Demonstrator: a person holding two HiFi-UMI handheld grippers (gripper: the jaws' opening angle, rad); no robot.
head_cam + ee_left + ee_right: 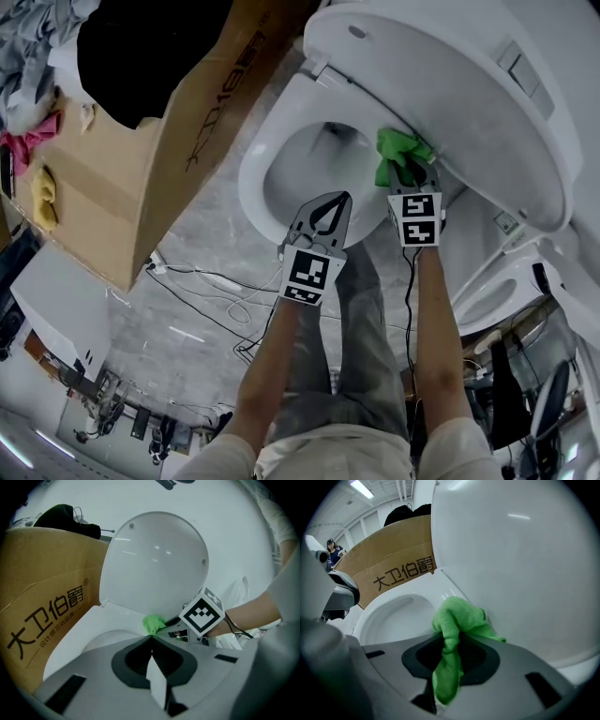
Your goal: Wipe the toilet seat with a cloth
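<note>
Both forearms (436, 328) run out almost straight from the person's body toward 12 o'clock in the head view, side by side. The left gripper (343, 199) hovers over the bowl opening with its jaws pressed together on nothing. It looks idle.

Just to its 2 o'clock, the right gripper (410, 171) has its jaws pinched on the green cloth (397, 150). One end of the cloth hangs back between the jaws, and the bunched end sticks out in front. That bunch appears to rest on the seat (258, 178), on the stretch at 3 o'clock of the bowl, close under the raised lid (450, 84).

This looks like the wiping step itself, with most of the ring left to cover. The next move calls for steady downward pressure while dragging the cloth along the rim, clear of the lid. A box (141, 141) stands well off at 9 o'clock.
</note>
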